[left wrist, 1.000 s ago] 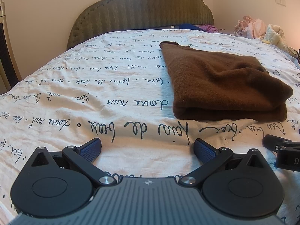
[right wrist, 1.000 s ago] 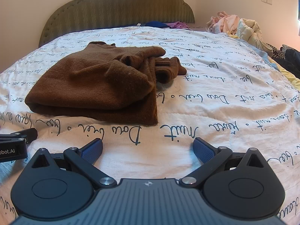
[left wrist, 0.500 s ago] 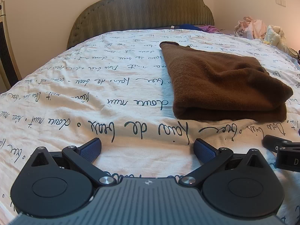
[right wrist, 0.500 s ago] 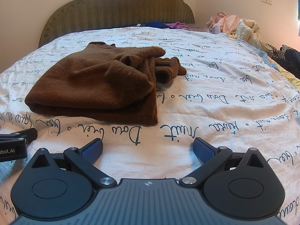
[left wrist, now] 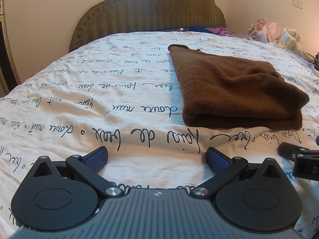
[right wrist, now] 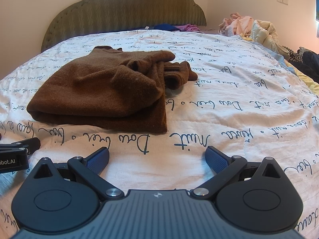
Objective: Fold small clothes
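A brown knit sweater (left wrist: 229,87) lies folded on the white bedspread with script lettering (left wrist: 89,91). In the right wrist view the sweater (right wrist: 103,87) shows its sleeve cuffs bunched at its right side. My left gripper (left wrist: 157,157) is open and empty, low over the bedspread, short of the sweater and to its left. My right gripper (right wrist: 157,157) is open and empty, short of the sweater's near right corner. Each gripper shows at the edge of the other's view: the right one (left wrist: 299,159), the left one (right wrist: 16,155).
A padded green headboard (left wrist: 149,10) stands at the far end. A heap of pale clothes (right wrist: 251,29) lies at the far right of the bed, with dark clothes (right wrist: 307,63) nearer. Blue and purple garments (right wrist: 175,27) lie by the headboard.
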`<move>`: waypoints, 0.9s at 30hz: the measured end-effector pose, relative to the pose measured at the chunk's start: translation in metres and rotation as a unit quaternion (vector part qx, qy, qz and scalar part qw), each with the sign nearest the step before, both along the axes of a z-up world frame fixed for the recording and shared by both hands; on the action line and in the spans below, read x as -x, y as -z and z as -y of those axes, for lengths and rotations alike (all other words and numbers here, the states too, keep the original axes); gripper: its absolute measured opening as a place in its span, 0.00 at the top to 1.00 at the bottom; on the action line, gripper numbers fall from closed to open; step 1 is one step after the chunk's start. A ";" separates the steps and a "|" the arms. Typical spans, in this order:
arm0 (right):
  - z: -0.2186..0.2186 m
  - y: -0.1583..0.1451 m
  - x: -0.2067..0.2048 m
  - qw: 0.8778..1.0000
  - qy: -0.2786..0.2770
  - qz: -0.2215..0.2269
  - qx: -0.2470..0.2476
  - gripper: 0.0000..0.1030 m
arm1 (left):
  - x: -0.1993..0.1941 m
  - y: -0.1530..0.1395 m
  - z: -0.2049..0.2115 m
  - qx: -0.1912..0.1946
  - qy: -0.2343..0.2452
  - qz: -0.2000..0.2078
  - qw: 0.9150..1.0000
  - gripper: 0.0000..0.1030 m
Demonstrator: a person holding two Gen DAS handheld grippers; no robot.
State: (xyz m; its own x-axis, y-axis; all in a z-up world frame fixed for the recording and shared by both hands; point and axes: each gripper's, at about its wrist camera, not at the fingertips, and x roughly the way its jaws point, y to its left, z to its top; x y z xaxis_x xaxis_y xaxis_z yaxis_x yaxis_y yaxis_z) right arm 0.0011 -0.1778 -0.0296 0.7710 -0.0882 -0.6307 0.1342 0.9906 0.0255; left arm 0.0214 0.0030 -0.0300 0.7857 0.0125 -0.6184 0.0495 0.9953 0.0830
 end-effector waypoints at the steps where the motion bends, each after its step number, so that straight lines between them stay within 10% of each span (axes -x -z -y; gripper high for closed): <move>1: 0.000 0.000 0.000 1.000 0.002 0.001 0.000 0.00 | 0.000 0.000 -0.001 0.001 0.001 0.000 1.000 0.00; 27: -0.005 0.001 -0.001 1.000 0.005 -0.002 0.011 0.00 | 0.002 0.000 0.000 0.004 0.005 0.000 1.000 0.00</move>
